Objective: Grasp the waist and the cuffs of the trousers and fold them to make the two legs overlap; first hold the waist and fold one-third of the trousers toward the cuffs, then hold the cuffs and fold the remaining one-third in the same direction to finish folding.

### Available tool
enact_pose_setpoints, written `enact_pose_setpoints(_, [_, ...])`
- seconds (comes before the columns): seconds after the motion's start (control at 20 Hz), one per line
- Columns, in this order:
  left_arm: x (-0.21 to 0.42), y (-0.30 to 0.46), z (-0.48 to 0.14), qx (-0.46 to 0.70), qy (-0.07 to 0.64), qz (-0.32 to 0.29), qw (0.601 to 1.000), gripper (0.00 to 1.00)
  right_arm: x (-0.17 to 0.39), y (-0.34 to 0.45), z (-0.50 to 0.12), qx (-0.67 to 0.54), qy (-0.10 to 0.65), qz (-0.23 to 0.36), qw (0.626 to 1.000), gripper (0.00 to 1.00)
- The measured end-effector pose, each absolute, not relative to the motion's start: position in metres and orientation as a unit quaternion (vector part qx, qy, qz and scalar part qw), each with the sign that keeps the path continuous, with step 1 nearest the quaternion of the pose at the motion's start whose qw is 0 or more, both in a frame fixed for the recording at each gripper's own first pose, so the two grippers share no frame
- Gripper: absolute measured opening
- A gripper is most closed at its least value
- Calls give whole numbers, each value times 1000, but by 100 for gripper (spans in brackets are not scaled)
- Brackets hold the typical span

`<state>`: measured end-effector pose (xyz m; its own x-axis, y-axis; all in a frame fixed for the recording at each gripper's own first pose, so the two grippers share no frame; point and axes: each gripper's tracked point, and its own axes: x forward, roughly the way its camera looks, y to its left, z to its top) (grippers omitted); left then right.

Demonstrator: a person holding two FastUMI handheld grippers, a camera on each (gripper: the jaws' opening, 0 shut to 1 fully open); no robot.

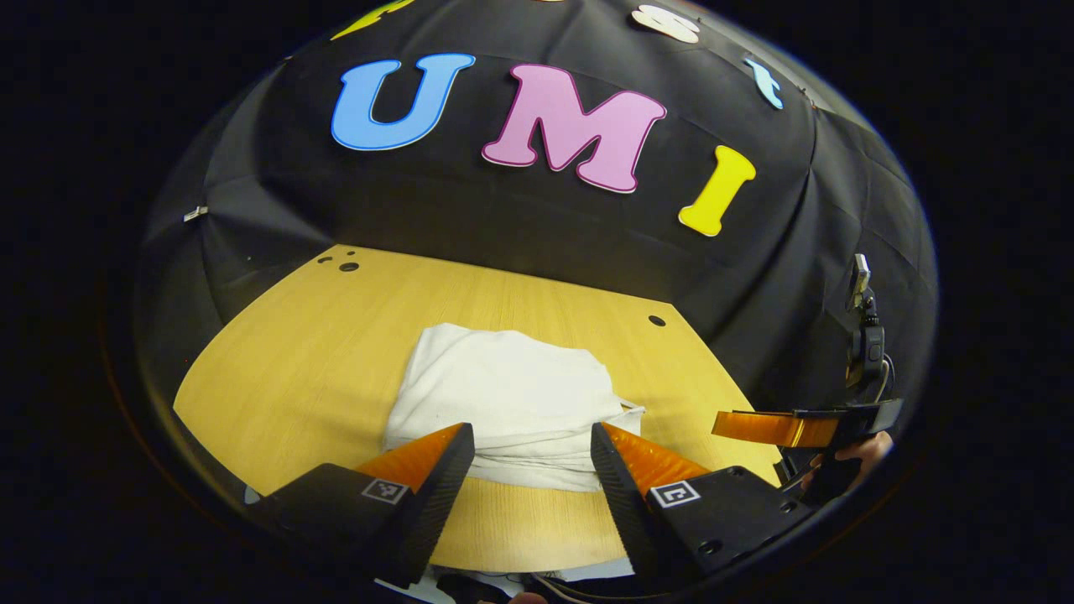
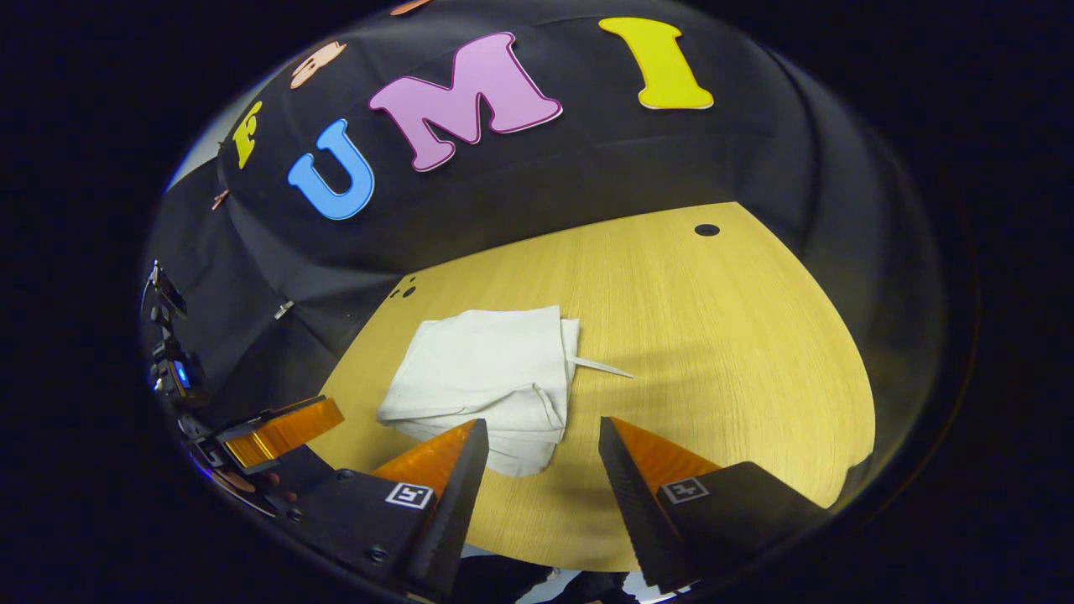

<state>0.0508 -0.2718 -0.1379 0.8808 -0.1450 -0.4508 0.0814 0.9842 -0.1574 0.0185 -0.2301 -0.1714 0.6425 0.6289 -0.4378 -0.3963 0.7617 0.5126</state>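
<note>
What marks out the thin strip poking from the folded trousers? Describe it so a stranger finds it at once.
Start at the wooden table and find the white trousers, folded into a compact bundle in the middle. From the bundle's edge on the side of the table's single dark hole, a thin white strip lies flat on bare wood. It is the one narrow, pointed piece that sticks out of the squarish bundle.

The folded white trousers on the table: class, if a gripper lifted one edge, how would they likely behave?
The trousers are soft layered cloth, so they would probably sag and unfold. They look light. A thin strip pokes out, so loose parts may trail.
</note>
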Motion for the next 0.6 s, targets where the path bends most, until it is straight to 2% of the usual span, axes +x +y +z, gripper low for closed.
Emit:
enact_pose_setpoints(0.1, [50,-278,-140,-68,237,-53,968,89,18,-234,-171,182,305,301,885,92])
enact_pose_setpoints(0.25, [46,-279,-143,-61,242,-43,967,89,14,-241,-176,172,308,307,884,92])
enact_pose_setpoints(0.6, [31,-270,-136,-64,244,-62,966,89,-1,-246,-153,186,292,284,894,93])
